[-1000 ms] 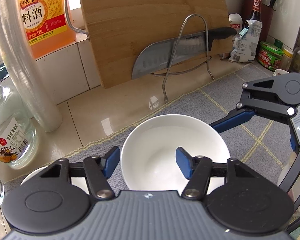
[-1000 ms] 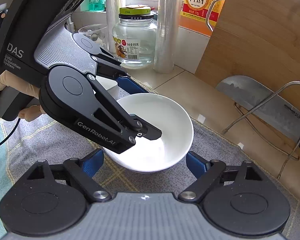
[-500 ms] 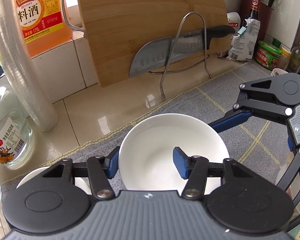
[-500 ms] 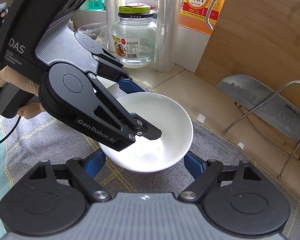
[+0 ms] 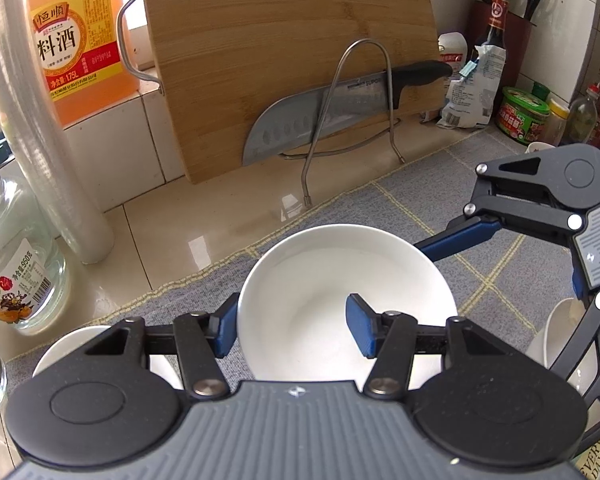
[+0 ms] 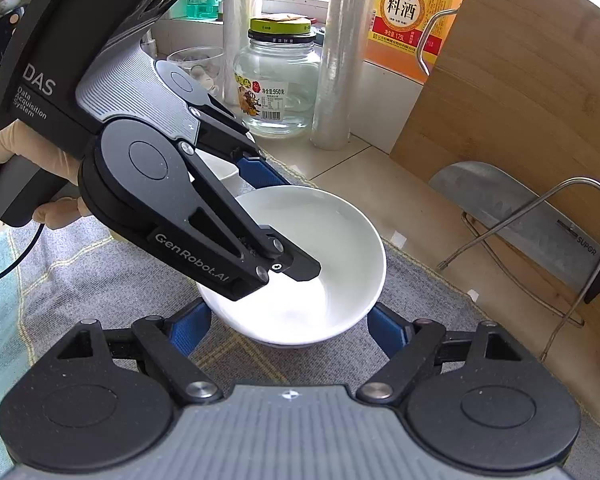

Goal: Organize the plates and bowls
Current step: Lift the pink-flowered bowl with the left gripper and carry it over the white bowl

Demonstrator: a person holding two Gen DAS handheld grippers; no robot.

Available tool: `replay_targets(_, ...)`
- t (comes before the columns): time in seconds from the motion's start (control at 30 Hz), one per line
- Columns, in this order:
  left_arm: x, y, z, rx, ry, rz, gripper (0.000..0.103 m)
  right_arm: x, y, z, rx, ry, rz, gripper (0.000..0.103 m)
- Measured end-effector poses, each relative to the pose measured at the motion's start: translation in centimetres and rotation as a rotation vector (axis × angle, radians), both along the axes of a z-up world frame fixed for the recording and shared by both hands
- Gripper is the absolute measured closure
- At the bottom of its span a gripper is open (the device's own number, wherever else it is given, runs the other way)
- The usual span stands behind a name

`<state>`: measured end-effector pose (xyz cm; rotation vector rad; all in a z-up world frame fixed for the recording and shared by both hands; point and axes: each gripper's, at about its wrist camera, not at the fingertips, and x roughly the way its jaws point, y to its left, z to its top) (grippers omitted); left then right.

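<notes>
Your left tongs (image 5: 292, 330) straddle the near rim of the smooth round white ceramic bowl (image 5: 340, 280), pads apart, not clenched. Your right tongs (image 6: 290, 330) gape wide around it. It sits on the grey woven cloth (image 5: 480, 216); beyond, a steel cleaver (image 5: 320, 116) leans against a bamboo board (image 5: 280, 40).

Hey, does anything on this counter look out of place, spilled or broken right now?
Nothing spilled or visibly broken. One oddity: the knife rests bare-bladed in the wire rack against the cutting board, behind the bowl.
</notes>
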<state>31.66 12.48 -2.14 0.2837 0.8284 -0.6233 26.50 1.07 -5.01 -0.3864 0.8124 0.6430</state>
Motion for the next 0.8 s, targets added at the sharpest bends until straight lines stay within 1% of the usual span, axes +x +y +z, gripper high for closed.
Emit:
replay_targets(0.4, -3.0, -1.6, 2.7, 0.011, -0.039, -0.033, 0.048, -2.8, -1.3, 1.8, 0.009, -0.005, -0.010, 0.015)
replay_targets(0.8, -5.5, -3.4, 4.2, 0.007, -0.065, -0.070, 0.048, -5.8, -3.2, 3.3, 0.024, -0.026, -0.034, 0.015)
